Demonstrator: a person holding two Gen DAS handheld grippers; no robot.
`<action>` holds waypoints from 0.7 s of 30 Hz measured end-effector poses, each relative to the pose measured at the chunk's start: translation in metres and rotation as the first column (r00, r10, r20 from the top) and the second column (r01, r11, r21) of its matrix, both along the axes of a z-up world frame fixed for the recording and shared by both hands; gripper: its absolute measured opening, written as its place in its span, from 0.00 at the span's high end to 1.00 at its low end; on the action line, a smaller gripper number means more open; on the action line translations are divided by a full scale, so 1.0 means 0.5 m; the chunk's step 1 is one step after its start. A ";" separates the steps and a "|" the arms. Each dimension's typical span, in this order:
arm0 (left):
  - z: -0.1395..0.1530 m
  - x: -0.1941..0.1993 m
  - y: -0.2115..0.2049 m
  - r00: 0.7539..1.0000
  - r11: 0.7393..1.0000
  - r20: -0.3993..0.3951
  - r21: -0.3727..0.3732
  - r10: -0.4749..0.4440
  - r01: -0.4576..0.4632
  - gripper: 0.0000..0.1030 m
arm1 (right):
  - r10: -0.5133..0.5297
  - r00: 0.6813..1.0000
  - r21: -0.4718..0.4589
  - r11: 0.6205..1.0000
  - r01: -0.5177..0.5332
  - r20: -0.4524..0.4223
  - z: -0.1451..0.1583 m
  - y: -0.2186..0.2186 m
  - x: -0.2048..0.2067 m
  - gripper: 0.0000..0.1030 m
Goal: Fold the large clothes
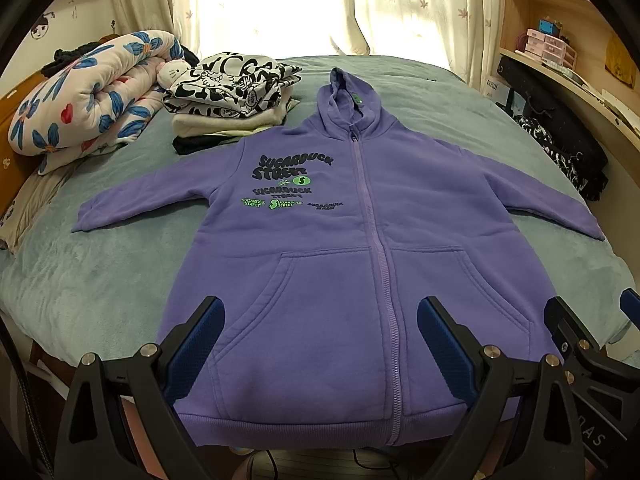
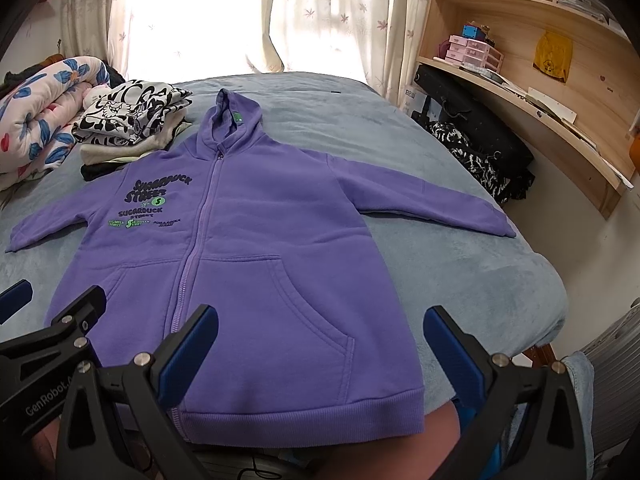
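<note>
Both claws, the left gripper (image 1: 320,344) and right gripper (image 2: 320,352), hover wide and empty over the hem of the thick, soft purple zip-up fleece hoodie (image 1: 340,240) spread flat on the grey-blue bed (image 1: 100,272), likely floppy and best pinched at sleeve cuffs or shoulders.

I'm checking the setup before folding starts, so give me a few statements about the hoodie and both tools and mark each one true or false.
1. The purple hoodie lies face up on the bed, zipped shut. True.
2. The left tool is clamped on the hem. False: it is open and holds nothing.
3. Both sleeves are folded across the chest. False: they spread out to the sides.
4. A stack of folded clothes sits beyond the hoodie's printed side. True.
5. The right tool is open. True.
</note>
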State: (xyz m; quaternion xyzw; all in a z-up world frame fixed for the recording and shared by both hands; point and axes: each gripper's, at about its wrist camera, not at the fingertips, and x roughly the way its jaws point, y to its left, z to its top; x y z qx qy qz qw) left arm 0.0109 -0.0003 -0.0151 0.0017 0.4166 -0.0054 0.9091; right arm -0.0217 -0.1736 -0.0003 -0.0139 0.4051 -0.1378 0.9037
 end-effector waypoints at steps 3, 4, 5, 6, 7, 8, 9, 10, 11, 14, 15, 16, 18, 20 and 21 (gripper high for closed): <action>0.000 0.000 0.000 1.000 1.000 0.001 0.000 0.000 0.000 0.07 | 0.000 1.000 -0.001 1.000 0.000 -0.001 -0.001 0.001 -0.001 0.00; 0.000 0.000 0.000 1.000 1.000 0.002 0.001 0.000 0.000 0.07 | 0.000 1.000 -0.001 1.000 0.000 0.000 -0.002 0.001 0.000 0.00; 0.000 -0.001 0.000 1.000 1.000 0.005 0.005 0.002 -0.002 0.07 | 0.000 1.000 -0.001 1.000 0.000 0.000 -0.002 0.002 0.000 0.00; -0.003 -0.004 0.000 1.000 1.000 0.008 0.010 0.002 -0.002 0.07 | 0.000 1.000 -0.002 1.000 0.000 0.000 -0.002 0.001 0.000 0.00; -0.003 -0.004 0.000 1.000 1.000 0.010 0.014 0.002 -0.003 0.07 | 0.000 1.000 -0.003 1.000 0.000 0.000 -0.003 0.002 0.000 0.00; -0.003 -0.005 0.000 1.000 1.000 0.012 0.017 0.003 -0.003 0.07 | 0.000 1.000 -0.001 1.000 0.000 -0.001 -0.002 0.001 0.000 0.00; -0.004 -0.006 0.001 1.000 1.000 0.013 0.020 0.003 -0.003 0.07 | -0.001 1.000 -0.001 1.000 0.001 -0.001 -0.003 0.001 0.000 0.00; -0.004 -0.006 0.002 1.000 1.000 0.012 0.020 0.002 -0.003 0.07 | 0.000 1.000 -0.001 1.000 0.000 -0.001 -0.002 0.001 0.000 0.00; -0.004 -0.007 0.002 1.000 1.000 0.012 0.019 0.003 -0.003 0.07 | -0.001 1.000 -0.001 1.000 0.001 -0.001 -0.003 0.002 0.000 0.00; -0.006 -0.009 0.003 1.000 1.000 0.011 0.022 0.003 -0.003 0.07 | 0.000 1.000 -0.004 1.000 0.000 -0.001 -0.004 0.002 0.001 0.00; -0.005 -0.007 0.002 1.000 1.000 0.011 0.021 0.003 -0.003 0.07 | 0.000 1.000 -0.004 1.000 0.000 -0.001 -0.006 0.001 0.000 0.00; -0.006 -0.007 0.000 1.000 1.000 0.011 0.023 0.003 -0.003 0.07 | -0.001 1.000 -0.002 1.000 0.001 -0.002 -0.006 0.001 0.001 0.00; -0.006 -0.006 0.001 1.000 1.000 0.010 0.025 0.002 -0.002 0.07 | 0.000 1.000 -0.003 1.000 0.000 -0.002 -0.005 0.001 0.001 0.00; -0.006 -0.007 0.001 1.000 1.000 0.010 0.026 0.003 -0.003 0.07 | 0.000 1.000 -0.002 1.000 0.000 -0.002 -0.007 0.002 0.002 0.00; -0.006 -0.006 0.001 1.000 1.000 0.010 0.027 0.002 -0.002 0.07 | 0.000 1.000 -0.003 1.000 0.000 -0.002 -0.007 0.000 0.001 0.00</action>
